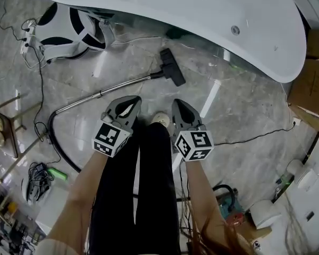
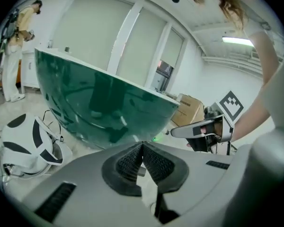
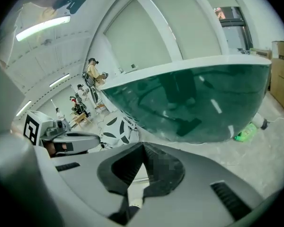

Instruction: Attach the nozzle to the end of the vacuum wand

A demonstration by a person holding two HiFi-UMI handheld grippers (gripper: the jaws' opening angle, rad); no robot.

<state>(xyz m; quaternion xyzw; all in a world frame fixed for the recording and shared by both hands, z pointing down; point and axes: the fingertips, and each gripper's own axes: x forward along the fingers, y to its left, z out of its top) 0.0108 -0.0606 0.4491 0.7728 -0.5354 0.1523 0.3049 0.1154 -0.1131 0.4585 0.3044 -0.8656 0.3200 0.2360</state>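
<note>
The metal vacuum wand (image 1: 111, 91) lies on the marble floor, running up and right to the black floor nozzle (image 1: 173, 67), which sits at its far end and looks joined to it. A black hose (image 1: 56, 142) curves from the wand's near end. The white and black vacuum body (image 1: 69, 28) stands at the upper left. My left gripper (image 1: 133, 100) and right gripper (image 1: 178, 104) hover side by side above my legs, short of the wand. Both are shut and hold nothing. In the left gripper view the jaws (image 2: 142, 148) meet; in the right gripper view they (image 3: 143, 148) meet too.
A white curved table (image 1: 202, 15) with a green glass underside (image 2: 109, 103) overhangs the floor behind the nozzle. Cardboard boxes (image 1: 313, 89) stand at the right, a wooden frame (image 1: 5, 126) and cables (image 1: 37, 177) at the left. A green bottle (image 3: 248, 131) lies under the table. A person (image 2: 16, 46) stands far off.
</note>
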